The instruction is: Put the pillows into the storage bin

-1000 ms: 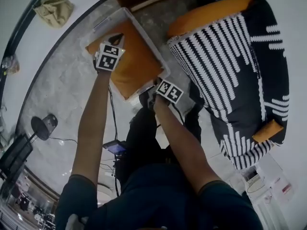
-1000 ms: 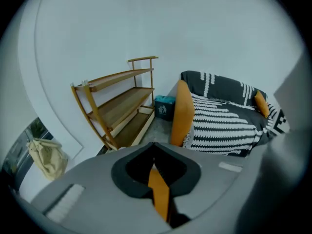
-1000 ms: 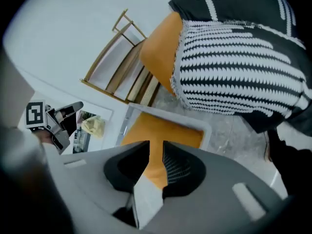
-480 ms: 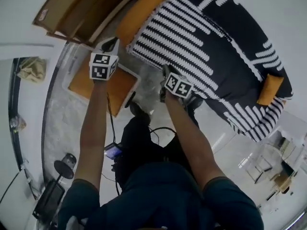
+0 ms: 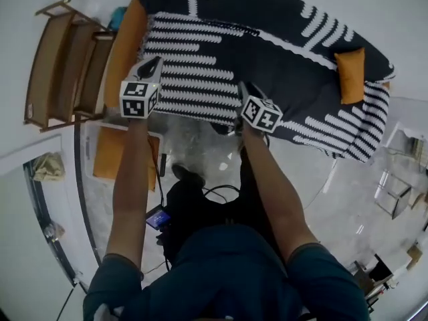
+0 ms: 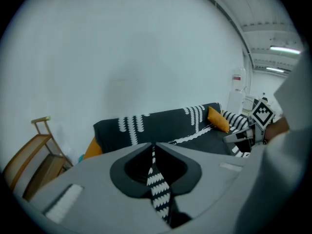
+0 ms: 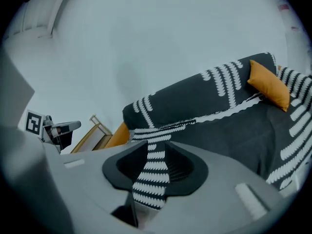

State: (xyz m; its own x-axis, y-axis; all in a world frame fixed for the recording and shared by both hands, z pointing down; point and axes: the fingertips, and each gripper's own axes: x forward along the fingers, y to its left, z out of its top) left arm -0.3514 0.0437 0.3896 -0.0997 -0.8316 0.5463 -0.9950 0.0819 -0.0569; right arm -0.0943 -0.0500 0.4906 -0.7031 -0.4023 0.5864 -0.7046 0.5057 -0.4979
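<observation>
The left gripper [image 6: 152, 152] has its jaws together, leaving only a thin slit through which the striped cover of the sofa [image 5: 281, 35] shows. It holds nothing. The right gripper [image 7: 155, 155] has its jaws a little apart, and they have just been opening. The same striped cover is seen through the gap, and nothing is pinched between the pads.

In the head view both grippers are held out side by side over the front of the sofa seat. The left one is nearer the sofa's left end and the right one is near the middle.

One orange pillow [image 5: 350, 75] leans against the backrest at the sofa's right end. A second pillow [image 5: 125, 45], also orange, stands at the sofa's left end. A third pillow [image 5: 110, 156] lies inside the storage bin [image 5: 100, 125]. The bin sits on the floor just in front of the sofa's left corner, beside the person's left arm. A wooden rack [image 5: 60, 65] stands close to the sofa's left end.
</observation>
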